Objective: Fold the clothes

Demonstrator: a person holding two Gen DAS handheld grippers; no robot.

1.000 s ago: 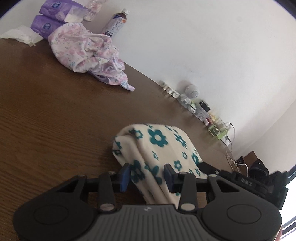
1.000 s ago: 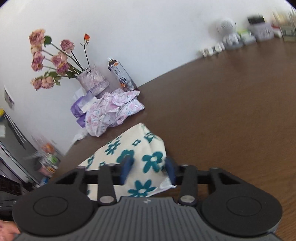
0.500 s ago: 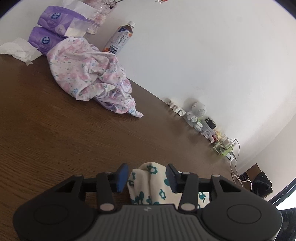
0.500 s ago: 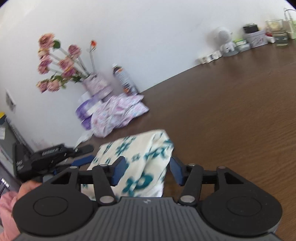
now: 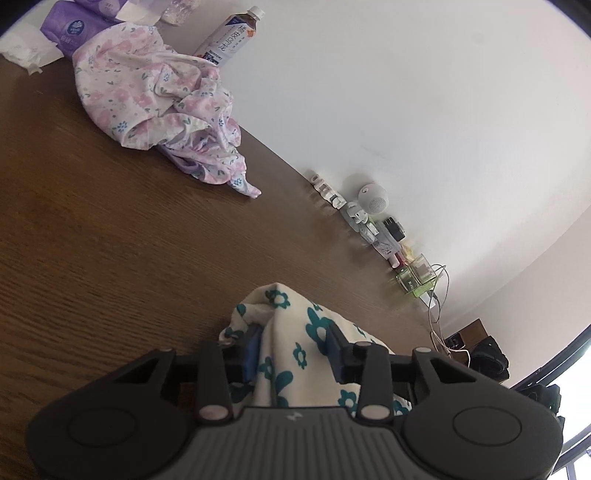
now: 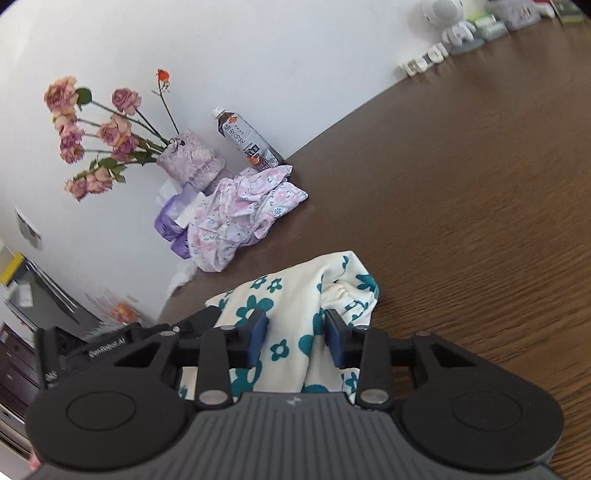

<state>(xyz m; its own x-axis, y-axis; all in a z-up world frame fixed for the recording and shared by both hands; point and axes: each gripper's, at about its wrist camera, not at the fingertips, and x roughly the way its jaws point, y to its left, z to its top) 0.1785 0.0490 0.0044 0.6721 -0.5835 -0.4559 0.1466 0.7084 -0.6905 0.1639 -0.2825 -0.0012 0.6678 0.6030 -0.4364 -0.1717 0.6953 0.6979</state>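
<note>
Cloth filled the gap of both grippers. Left gripper (image 5: 291,350) had the cream garment with teal flowers (image 5: 291,332) bunched between its blue pads (image 5: 251,350), jaws at a middling gap with fabric pressing both sides, so it read as clamped on the cloth; right gripper (image 6: 295,341) showed the same, cloth running between its pads (image 6: 258,339) and spilling out at 1 o'clock. Actual squeeze force could not be told.

Key relation: the garment lay straight ahead at 12 o'clock of each gripper, bunched up off the wooden table (image 5: 92,240), its long axis seemingly running from one gripper across to the other. In the right wrist view the left gripper's black body sat at 9 o'clock, touching the cloth edge, so both hands looked equally near. Judged next move: carry the held edge over and lay it down.

Outward, a crumpled pink floral garment (image 5: 159,96) lay well apart at 11 o'clock, unfolded, against the wall beside a drink bottle (image 6: 245,138), purple tissue packs (image 5: 70,26) and a vase of dried roses (image 6: 192,162). Small gadgets (image 5: 373,218) lined the wall at 1 o'clock.

Hidden: the garment's lower part behind both gripper bodies, its full outline, fold count, and whether any hem touched the table.
</note>
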